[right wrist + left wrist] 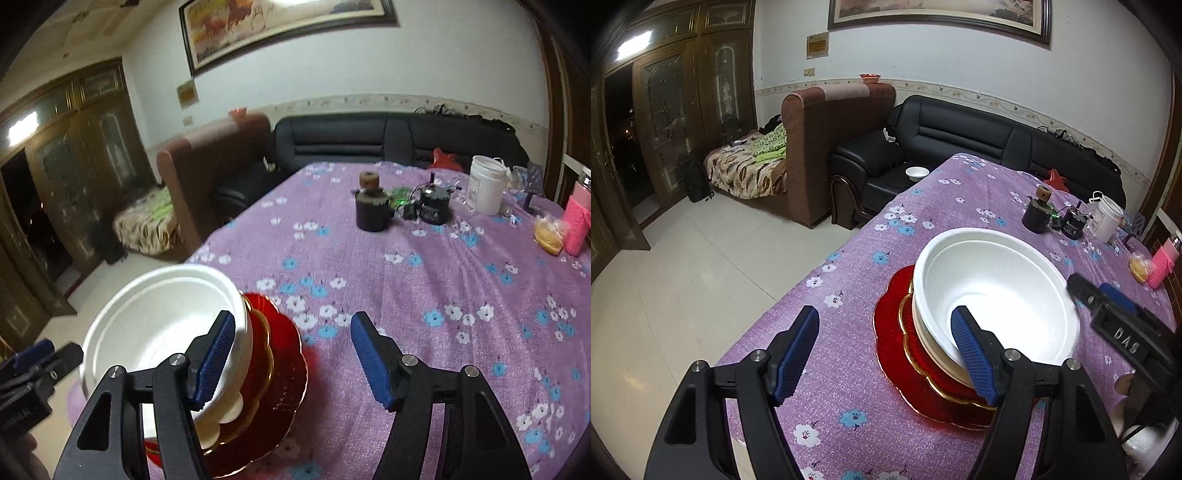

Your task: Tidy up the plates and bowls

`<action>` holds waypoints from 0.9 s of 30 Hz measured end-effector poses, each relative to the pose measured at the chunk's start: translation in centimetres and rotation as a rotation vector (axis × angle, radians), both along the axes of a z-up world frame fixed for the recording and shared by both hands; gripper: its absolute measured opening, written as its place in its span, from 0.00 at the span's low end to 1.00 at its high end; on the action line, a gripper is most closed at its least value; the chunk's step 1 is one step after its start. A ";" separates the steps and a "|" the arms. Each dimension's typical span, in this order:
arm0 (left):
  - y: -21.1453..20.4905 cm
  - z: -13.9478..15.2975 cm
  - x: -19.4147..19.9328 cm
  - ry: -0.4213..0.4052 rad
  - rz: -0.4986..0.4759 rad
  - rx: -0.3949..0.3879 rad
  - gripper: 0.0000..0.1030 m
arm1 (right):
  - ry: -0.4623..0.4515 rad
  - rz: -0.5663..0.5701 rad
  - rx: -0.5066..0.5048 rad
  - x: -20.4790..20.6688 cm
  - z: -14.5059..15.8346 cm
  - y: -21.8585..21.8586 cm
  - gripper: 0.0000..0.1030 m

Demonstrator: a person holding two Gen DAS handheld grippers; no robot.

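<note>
A white tub (pixel 485 184) (lidless) stands near a black sofa (pixel 369 142).

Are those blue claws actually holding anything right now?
No. Both the left gripper and right gripper are open and hold nothing; the white bowl sits stacked on the red plates.

The white bowl (pixel 993 295) is looking like matt, slightly grainy foam or plastic, its inside smooth. Under it, the red plates (pixel 905 354) are showing a glossy, glassy finish with ribbed surfaces and shiny gold-toned rims. The tablecloth (pixel 871 236) is reading as woven purple cloth, matt and finely textured, printed with flowers. The left gripper (pixel 886 354) is wearing ridged blue rubbery pads on matt black plastic arms with bright metal pins; the right gripper (pixel 291 362) is looking the same. Toward 1 o'clock, a white tub (pixel 485 184) is appearing as smooth plastic.
</note>
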State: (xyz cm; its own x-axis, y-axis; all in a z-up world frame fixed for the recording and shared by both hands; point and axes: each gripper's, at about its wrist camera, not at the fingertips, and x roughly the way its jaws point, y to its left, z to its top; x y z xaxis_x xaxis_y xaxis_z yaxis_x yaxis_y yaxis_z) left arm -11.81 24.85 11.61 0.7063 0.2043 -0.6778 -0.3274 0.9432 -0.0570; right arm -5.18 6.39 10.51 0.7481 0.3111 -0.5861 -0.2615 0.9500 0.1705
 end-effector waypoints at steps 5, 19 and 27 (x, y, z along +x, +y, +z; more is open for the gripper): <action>-0.6 0.8 -1.2 -0.063 0.063 0.086 0.82 | -0.082 0.009 0.049 -2.7 2.1 -0.7 0.69; -3.7 2.1 -3.2 -0.110 0.043 0.119 0.92 | -0.120 0.062 0.017 -8.8 1.2 -0.9 0.81; -5.4 2.0 -3.9 -0.092 0.008 0.119 0.92 | -0.112 0.052 0.009 -10.2 0.8 -1.9 0.82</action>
State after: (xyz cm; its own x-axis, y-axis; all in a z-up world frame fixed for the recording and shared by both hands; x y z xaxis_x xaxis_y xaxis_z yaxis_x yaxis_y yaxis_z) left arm -15.73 19.45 13.60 0.7625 0.2852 -0.5807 -0.3337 0.9424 0.0247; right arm -15.38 4.46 11.27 0.7914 0.3564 -0.4966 -0.3287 0.9331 0.1459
